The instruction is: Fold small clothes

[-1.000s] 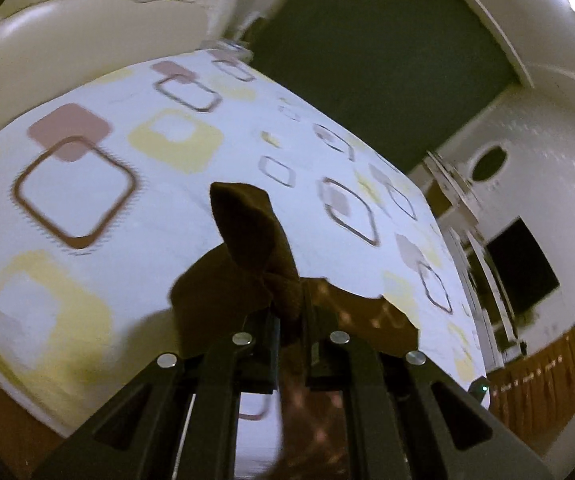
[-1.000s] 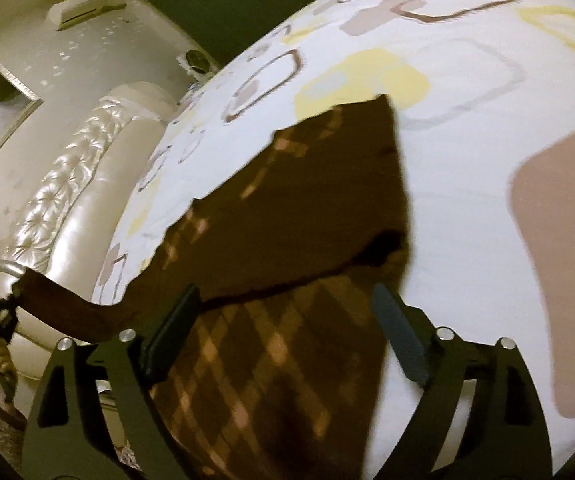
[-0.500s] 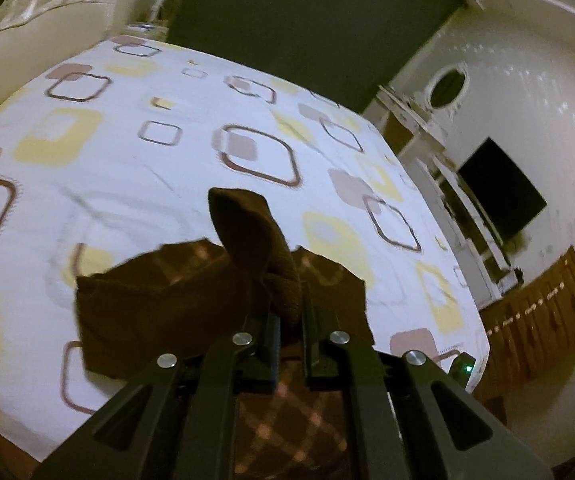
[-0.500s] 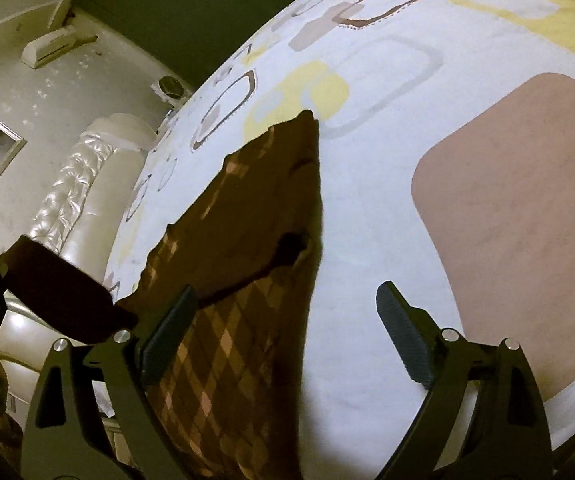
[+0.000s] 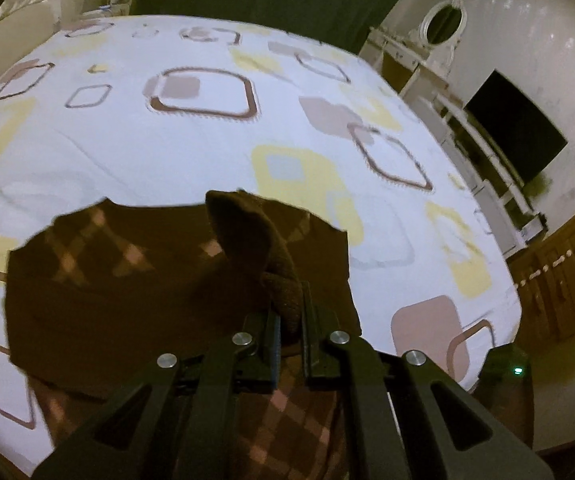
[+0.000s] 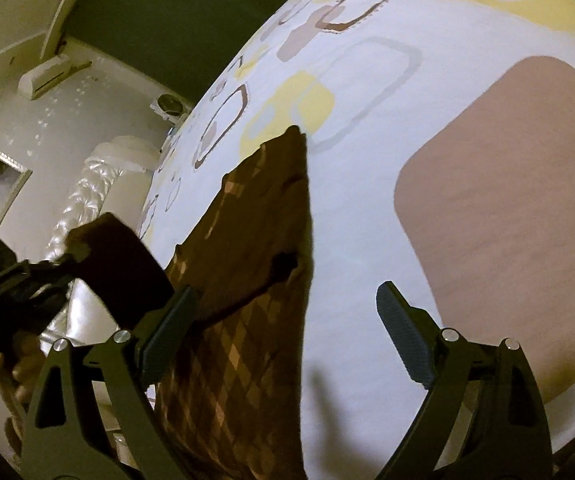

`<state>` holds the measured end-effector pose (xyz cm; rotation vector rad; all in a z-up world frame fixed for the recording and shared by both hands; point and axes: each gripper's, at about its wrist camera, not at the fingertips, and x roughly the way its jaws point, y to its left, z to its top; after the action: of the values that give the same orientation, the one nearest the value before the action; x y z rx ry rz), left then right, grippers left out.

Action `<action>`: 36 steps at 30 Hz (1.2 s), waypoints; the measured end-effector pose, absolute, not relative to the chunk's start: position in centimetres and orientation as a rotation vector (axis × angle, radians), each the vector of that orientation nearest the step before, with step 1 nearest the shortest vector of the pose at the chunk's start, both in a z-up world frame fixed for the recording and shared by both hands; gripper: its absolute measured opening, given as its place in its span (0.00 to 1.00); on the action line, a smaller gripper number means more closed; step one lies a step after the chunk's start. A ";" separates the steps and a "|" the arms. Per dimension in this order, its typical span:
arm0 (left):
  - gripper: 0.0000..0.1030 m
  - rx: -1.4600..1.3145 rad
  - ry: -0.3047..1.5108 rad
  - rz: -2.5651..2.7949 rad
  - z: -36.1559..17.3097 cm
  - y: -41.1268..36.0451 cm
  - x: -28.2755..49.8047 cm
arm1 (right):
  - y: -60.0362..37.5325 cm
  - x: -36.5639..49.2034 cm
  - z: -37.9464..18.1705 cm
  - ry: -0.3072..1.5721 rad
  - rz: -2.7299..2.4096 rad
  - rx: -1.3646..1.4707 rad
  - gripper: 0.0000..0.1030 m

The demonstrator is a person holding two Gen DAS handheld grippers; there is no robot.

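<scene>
A brown garment [image 5: 135, 280] with a pale diamond check lies on a bed, over a white bedsheet [image 5: 167, 148] printed with rounded squares in yellow, brown and dusty pink. The left gripper [image 5: 289, 316] has its jaws pressed together on a bunched, ribbed corner of the cloth, which stands up above the jaws in a rounded flap. From that pinch the garment falls away to the left and toward the camera, doubled over itself, with a dark plain layer on top and the checked layer showing below, between the gripper's arms. Its far edge runs roughly straight across the sheet; its right edge drops steeply down toward the jaws.

In the right wrist view the same garment [image 6: 259, 264] narrows to a point far up the sheet, and its right edge runs almost straight down toward the camera. The right gripper [image 6: 287, 320] has its jaws spread wide and holds nothing: the left jaw sits over the cloth's edge, the right jaw over bare sheet, well apart from the garment. At the far left of this view the left gripper [image 6: 53, 262] appears, with the dark pinched cloth stretching from it to the main body of the garment, and part of a hand [image 6: 11, 376] below it.

The sheet is bare to the right of the garment and beyond its far edge. A tufted headboard [image 6: 75, 208] borders one side of the bed; a dark screen [image 5: 515, 136] and white shelving [image 5: 467, 136] stand past the other edge
</scene>
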<state>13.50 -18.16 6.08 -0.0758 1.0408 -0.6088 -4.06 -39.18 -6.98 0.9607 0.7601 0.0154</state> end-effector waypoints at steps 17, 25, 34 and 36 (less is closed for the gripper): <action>0.17 0.050 1.176 -0.613 -3.2 -26.3 12.7 | -41.2 -4.6 -9.1 0.759 -0.014 1.037 0.89; 0.52 0.015 1.061 -0.685 -0.4 -22.7 9.9 | -41.6 -4.7 -8.2 0.750 -0.003 1.037 0.89; 0.70 0.004 0.867 -0.466 1.7 -6.2 8.8 | -39.2 -1.8 -4.3 0.717 0.214 1.019 0.85; 0.70 -0.028 0.884 -0.398 0.8 -2.9 9.5 | -38.9 -0.2 -4.2 0.735 0.216 1.001 0.76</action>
<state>9.47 -2.87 0.82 -0.0282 0.8835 -0.3981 -0.22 -38.88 -4.24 1.0007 0.7350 0.2155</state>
